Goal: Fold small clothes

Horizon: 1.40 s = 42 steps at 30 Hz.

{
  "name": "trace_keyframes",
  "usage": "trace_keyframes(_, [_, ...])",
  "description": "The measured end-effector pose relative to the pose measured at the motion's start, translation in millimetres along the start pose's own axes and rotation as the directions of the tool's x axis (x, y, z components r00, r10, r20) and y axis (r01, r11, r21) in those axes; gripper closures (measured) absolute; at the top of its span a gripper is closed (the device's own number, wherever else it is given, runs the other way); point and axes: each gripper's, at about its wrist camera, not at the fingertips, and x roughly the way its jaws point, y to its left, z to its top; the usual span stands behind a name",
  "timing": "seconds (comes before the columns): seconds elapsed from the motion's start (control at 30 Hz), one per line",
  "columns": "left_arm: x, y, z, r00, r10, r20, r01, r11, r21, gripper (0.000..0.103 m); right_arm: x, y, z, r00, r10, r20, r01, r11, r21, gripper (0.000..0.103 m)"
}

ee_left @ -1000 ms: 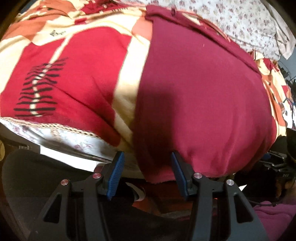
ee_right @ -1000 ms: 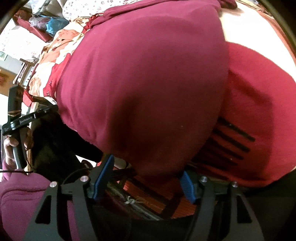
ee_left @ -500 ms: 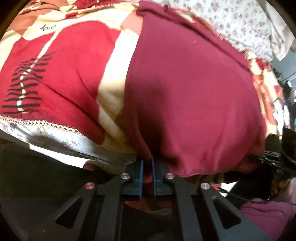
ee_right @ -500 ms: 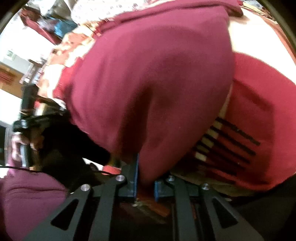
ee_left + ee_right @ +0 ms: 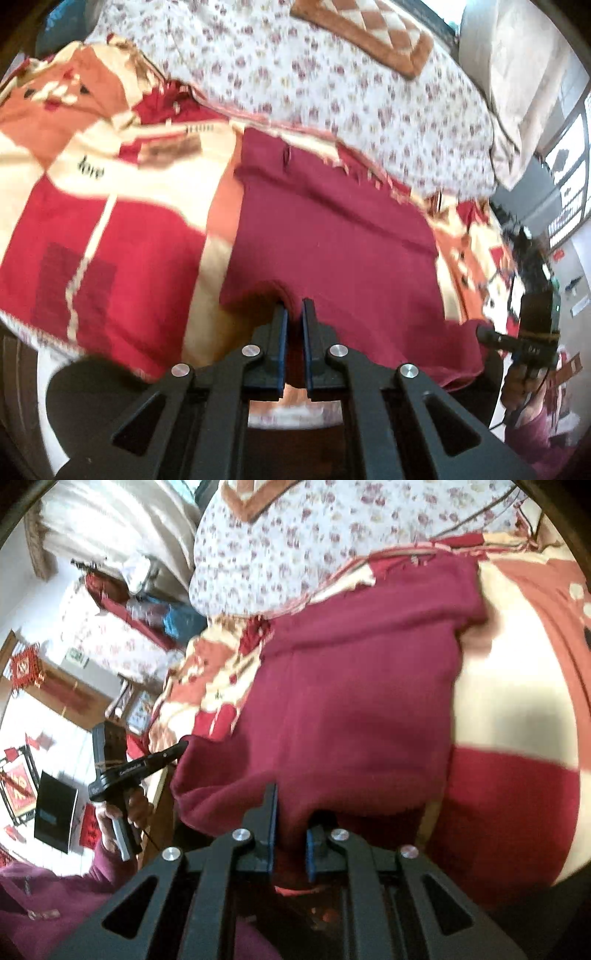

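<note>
Along the near hem of the maroon garment (image 5: 332, 236), spread lengthwise away across the patterned blanket (image 5: 122, 236), left hand-held gripper (image 5: 294, 314) and right hand-held gripper (image 5: 291, 814) each sit clamped on cloth, equally near.

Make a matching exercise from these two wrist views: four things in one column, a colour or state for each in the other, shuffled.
Things:
1. maroon garment
2. left gripper
3. floral sheet
4. patchwork blanket

Descriptions:
A. white with small purple flowers, lying beyond the blanket
B. red, cream and orange blocks
C. near hem pinched by both grippers
D. jaws shut on the hem

Pairs: 1-C, 2-D, 3-A, 4-B
</note>
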Motion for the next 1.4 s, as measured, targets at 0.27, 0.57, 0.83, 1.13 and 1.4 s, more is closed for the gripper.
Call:
trace_keyframes(0.27, [31,-21,64,0.995,-0.002,0.100,0.000,1.000,0.027,0.103,-2,-9,64,0.992,-0.022,0.127,0.019,1.000,0.023,0.091])
trace_keyframes(0.57, [86,-36,122,0.991,0.040,0.130,-0.046,0.998,0.048,0.103,12,-42,119,0.982,-0.101,0.159,0.088,0.992,0.085,0.091])
trace_keyframes(0.83, [121,-33,146,0.995,0.033,0.094,-0.034,0.999,0.011,0.103,32,-72,159,0.978,-0.133,0.158,0.114,0.986,0.125,0.092])
trace_keyframes(1.13, [135,-22,164,0.995,0.046,0.090,-0.046,0.999,-0.005,0.103,56,-94,184,0.976,-0.163,0.146,0.141,0.979,0.147,0.091])
trace_keyframes(1.4, [191,-5,193,0.993,0.102,0.061,-0.098,0.993,-0.060,0.103,77,-123,213,0.973,-0.189,0.130,0.156,0.961,0.227,0.088])
